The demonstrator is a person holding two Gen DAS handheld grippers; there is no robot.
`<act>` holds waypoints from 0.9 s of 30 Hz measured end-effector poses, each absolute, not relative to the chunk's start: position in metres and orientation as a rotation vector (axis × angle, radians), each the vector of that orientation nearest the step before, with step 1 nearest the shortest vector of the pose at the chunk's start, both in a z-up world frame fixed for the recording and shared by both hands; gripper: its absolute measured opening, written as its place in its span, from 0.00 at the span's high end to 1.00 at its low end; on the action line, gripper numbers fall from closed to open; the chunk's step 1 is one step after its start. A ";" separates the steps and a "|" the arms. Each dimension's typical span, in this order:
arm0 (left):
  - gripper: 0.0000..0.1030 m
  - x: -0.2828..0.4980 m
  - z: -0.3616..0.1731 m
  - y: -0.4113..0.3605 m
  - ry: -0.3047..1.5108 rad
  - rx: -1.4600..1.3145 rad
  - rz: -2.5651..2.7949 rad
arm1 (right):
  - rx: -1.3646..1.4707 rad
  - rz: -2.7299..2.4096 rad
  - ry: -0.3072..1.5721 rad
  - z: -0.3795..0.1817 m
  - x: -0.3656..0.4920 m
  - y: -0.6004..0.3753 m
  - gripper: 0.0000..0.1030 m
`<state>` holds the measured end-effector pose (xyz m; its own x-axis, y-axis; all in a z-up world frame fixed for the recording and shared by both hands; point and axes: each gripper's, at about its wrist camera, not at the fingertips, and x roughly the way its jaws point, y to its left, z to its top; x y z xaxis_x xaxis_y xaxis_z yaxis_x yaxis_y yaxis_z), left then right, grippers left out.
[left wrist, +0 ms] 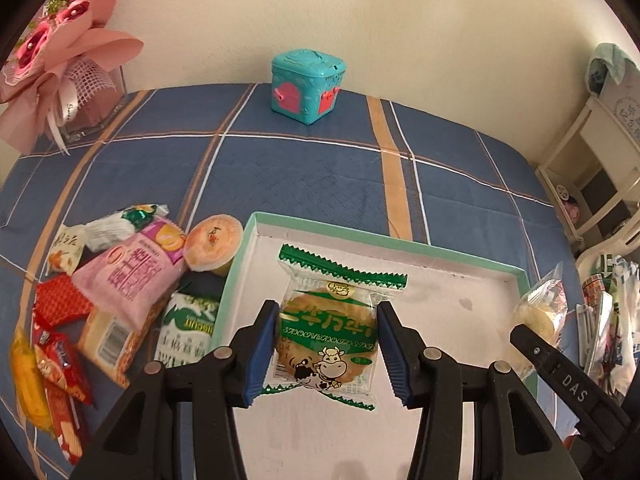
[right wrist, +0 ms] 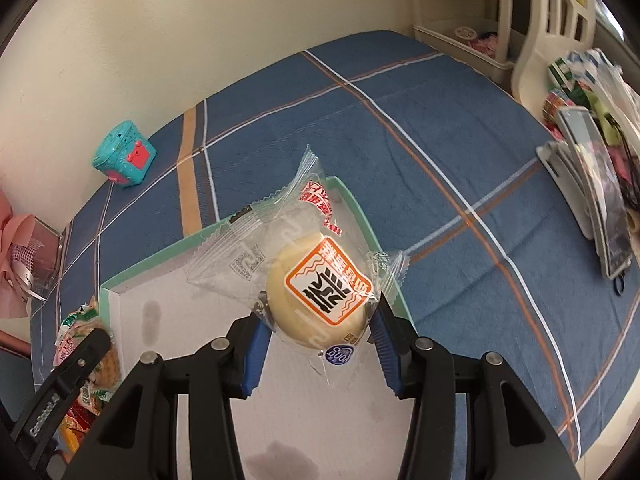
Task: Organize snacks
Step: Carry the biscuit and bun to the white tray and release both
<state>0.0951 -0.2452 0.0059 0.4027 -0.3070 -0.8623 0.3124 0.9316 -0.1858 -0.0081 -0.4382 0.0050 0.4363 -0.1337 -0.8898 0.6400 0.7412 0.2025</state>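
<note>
A shallow white tray with a mint-green rim (left wrist: 384, 240) lies on the blue plaid tablecloth. My left gripper (left wrist: 326, 350) is shut on a green-edged packet holding a round rice cracker with a cow picture (left wrist: 326, 328), above the tray's left part. My right gripper (right wrist: 318, 338) is shut on a clear packet with a pale round pastry and an orange label (right wrist: 316, 292), above the tray's right part (right wrist: 152, 272). That pastry also shows in the left wrist view (left wrist: 540, 312). A pile of loose snacks (left wrist: 120, 280) lies left of the tray.
A teal toy box (left wrist: 306, 84) stands at the table's far edge. A pink bouquet in a clear box (left wrist: 68, 80) is at the far left. A phone on a stand (right wrist: 600, 200) and bags are at the right. A white shelf (left wrist: 592, 168) stands beyond the table.
</note>
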 end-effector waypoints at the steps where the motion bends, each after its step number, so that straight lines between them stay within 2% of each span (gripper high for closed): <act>1: 0.50 0.098 0.004 -0.246 1.090 0.006 -0.394 | 0.558 -0.521 1.015 0.004 -0.005 -0.437 0.52; 24: 0.49 0.111 -0.020 -0.256 1.144 0.039 -0.368 | 0.461 -0.461 1.073 -0.010 0.026 -0.414 0.52; 26: 0.44 0.110 -0.020 -0.259 1.150 0.041 -0.380 | 0.460 -0.468 1.077 -0.009 0.025 -0.415 0.52; 27: 0.37 0.109 -0.019 -0.259 1.148 0.042 -0.380 | 0.452 -0.477 1.089 -0.010 0.026 -0.415 0.49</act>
